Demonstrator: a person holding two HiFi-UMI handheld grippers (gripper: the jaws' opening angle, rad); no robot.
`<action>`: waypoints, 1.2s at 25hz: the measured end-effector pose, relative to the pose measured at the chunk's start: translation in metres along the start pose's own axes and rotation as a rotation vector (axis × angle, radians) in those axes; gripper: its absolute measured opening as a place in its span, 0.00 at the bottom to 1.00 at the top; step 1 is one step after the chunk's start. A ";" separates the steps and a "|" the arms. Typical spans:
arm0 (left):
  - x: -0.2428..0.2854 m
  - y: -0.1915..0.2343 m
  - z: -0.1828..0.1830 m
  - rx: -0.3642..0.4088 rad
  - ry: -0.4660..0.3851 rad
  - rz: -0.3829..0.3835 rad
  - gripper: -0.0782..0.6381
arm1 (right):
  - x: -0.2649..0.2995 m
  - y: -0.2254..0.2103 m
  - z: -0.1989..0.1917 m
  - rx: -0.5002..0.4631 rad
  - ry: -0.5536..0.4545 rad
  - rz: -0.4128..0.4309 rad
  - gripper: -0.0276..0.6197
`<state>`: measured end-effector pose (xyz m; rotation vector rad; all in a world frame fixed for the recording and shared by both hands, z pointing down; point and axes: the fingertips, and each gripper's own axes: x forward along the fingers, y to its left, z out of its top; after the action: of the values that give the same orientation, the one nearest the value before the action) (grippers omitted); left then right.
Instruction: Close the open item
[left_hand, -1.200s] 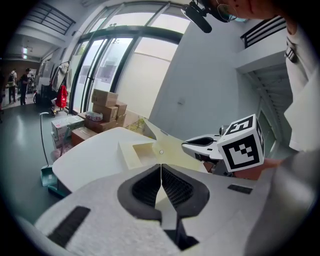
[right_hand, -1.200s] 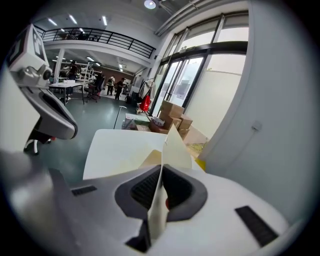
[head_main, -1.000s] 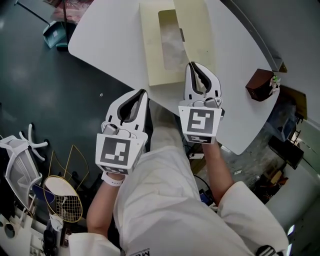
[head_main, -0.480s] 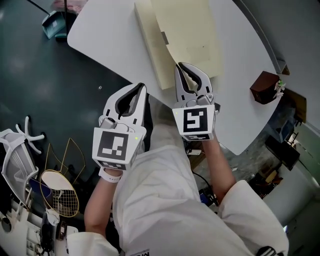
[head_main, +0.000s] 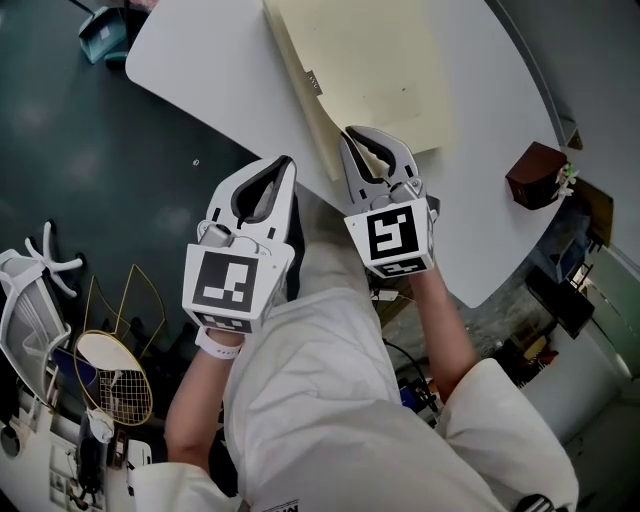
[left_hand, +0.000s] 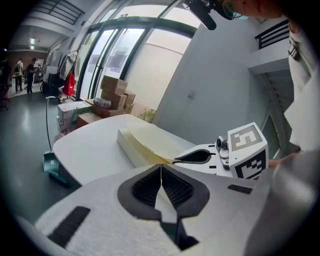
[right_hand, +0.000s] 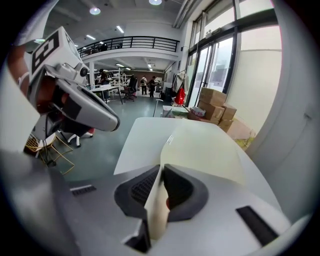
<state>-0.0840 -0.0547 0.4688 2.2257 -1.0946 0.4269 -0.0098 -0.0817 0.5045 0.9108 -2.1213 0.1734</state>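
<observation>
A flat cream box (head_main: 312, 125) lies on the white table (head_main: 200, 60), its lid (head_main: 380, 70) lowered over it so the inside is hidden. My right gripper (head_main: 365, 142) is shut on the lid's near edge; in the right gripper view the cream lid (right_hand: 200, 145) runs straight into the pinched jaws (right_hand: 161, 172). My left gripper (head_main: 268, 192) hovers off the table's near edge, left of the box, shut with nothing in it (left_hand: 161, 167). The left gripper view shows the box (left_hand: 142, 145) ahead and the right gripper (left_hand: 200, 156) at its corner.
A small brown box with a plant (head_main: 540, 172) sits at the table's right edge. On the floor are a dustpan (head_main: 100, 25), a white chair (head_main: 30, 300) and a racket (head_main: 110, 375) to the left. Cardboard boxes (left_hand: 112, 92) stand by the windows.
The lid has swung down over the box, hiding the opening seen a second ago. My right gripper moved left and slightly up with the lid's edge. The left gripper barely moved.
</observation>
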 end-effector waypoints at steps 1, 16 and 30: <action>0.002 0.000 -0.001 -0.002 0.004 -0.001 0.15 | 0.001 0.001 -0.001 0.007 -0.003 0.018 0.08; 0.026 0.004 -0.016 -0.033 0.033 -0.004 0.15 | 0.014 0.005 -0.016 -0.029 0.062 0.142 0.10; 0.039 0.004 -0.024 -0.068 0.024 0.016 0.15 | 0.028 0.011 -0.026 -0.062 0.249 0.252 0.12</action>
<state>-0.0643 -0.0639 0.5091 2.1486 -1.0993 0.4154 -0.0120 -0.0783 0.5439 0.5525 -1.9896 0.3301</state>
